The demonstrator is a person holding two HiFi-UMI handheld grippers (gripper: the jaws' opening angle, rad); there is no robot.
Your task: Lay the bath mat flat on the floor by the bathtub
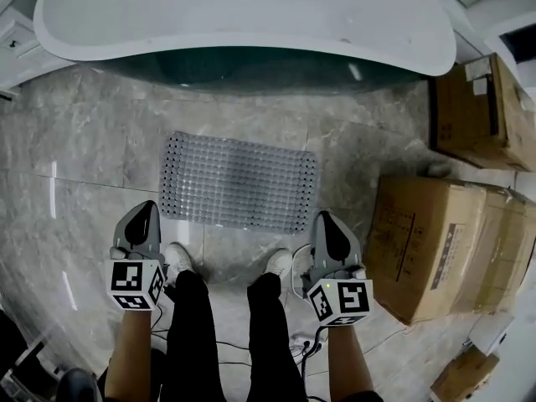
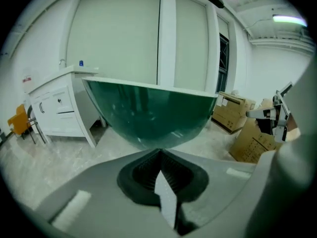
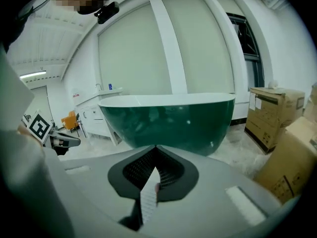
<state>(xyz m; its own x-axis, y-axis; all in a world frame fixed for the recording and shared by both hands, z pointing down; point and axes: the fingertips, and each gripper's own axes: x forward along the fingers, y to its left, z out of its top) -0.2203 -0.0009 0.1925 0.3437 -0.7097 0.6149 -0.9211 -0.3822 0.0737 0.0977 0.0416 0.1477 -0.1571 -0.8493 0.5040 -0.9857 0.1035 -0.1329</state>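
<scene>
The bath mat (image 1: 239,181) lies flat on the floor (image 1: 92,141) just beside the bathtub (image 1: 251,15), so the job looks finished. The left tongs (image 1: 144,218) and right tongs (image 1: 329,227) hang clenched and empty, near of it.

Open tiled floor (image 1: 92,149) lay left of the bath mat (image 1: 239,182) and between it and the person's shoes (image 1: 178,260) — room to pass. The bathtub (image 1: 251,15) walled off the far side; cardboard boxes (image 1: 427,241) crowded the right (one near the right gripper (image 1: 325,222)).
</scene>
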